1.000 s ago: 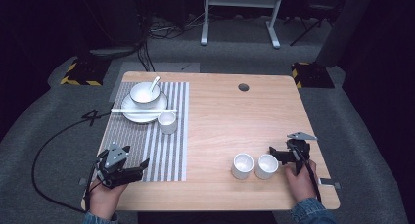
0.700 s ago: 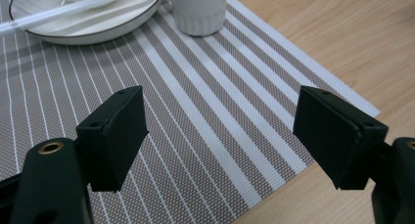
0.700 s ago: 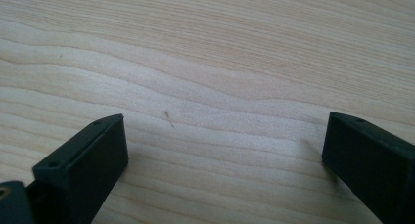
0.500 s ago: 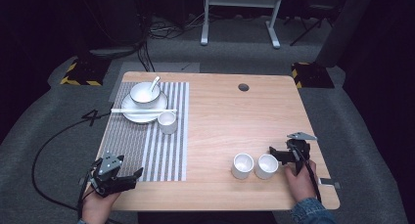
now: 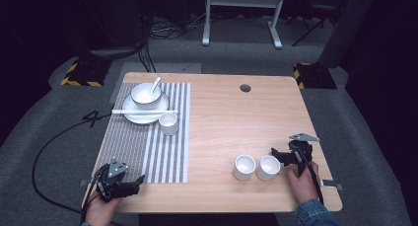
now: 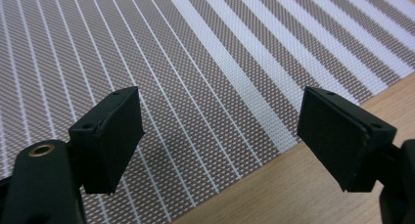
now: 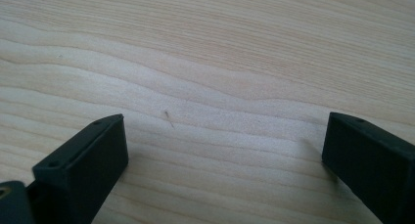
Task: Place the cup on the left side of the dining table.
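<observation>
My left gripper (image 5: 134,184) hovers over the front left corner of the striped placemat (image 5: 157,152), held in a hand. In the left gripper view, the left gripper (image 6: 220,123) stands open with nothing between its jaws, above the placemat's edge (image 6: 195,87). My right gripper (image 5: 277,155) rests at the front right of the table, just right of two white cups (image 5: 244,167) (image 5: 268,168). In the right gripper view, the right gripper (image 7: 225,145) is open over bare wood.
At the far end of the placemat a white plate (image 5: 133,115) carries a bowl (image 5: 144,94) with a spoon (image 5: 156,83), and chopsticks (image 5: 123,111) lie across it. A small white cup (image 5: 168,123) stands beside the plate. A round cable hole (image 5: 245,88) marks the wooden table (image 5: 236,122).
My left gripper has drawn back toward the table's front left corner and turned to point right. The right gripper and all the dishes have stayed put.
</observation>
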### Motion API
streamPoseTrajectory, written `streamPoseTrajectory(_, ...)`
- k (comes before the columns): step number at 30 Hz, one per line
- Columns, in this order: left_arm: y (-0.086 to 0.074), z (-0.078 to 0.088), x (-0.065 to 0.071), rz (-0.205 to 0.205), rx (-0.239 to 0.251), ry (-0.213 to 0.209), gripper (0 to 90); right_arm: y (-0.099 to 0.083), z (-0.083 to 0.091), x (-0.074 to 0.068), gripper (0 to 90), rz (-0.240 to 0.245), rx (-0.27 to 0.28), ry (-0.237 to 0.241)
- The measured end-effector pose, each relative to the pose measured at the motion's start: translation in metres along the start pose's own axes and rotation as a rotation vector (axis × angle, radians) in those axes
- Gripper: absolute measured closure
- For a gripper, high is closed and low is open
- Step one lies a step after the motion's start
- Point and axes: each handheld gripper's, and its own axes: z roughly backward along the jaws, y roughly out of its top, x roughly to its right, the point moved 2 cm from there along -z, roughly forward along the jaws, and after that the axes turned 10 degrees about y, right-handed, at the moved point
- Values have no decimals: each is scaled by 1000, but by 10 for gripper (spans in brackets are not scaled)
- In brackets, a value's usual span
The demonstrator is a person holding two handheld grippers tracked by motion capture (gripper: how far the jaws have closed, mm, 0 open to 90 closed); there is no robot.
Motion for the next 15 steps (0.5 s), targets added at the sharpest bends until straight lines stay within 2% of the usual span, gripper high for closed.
streamPoseTrajectory(3,-2,-5,0,-5,-2,-1,164,0,0,0,31,0,0,0)
streamPoseTrajectory(5,-4,-7,-1,22,5,-24,151,0,0,0,31,0,0,0)
streamPoseTrajectory(15,-4,-7,-2,17,5,-23,145,0,0,0,31,0,0,0)
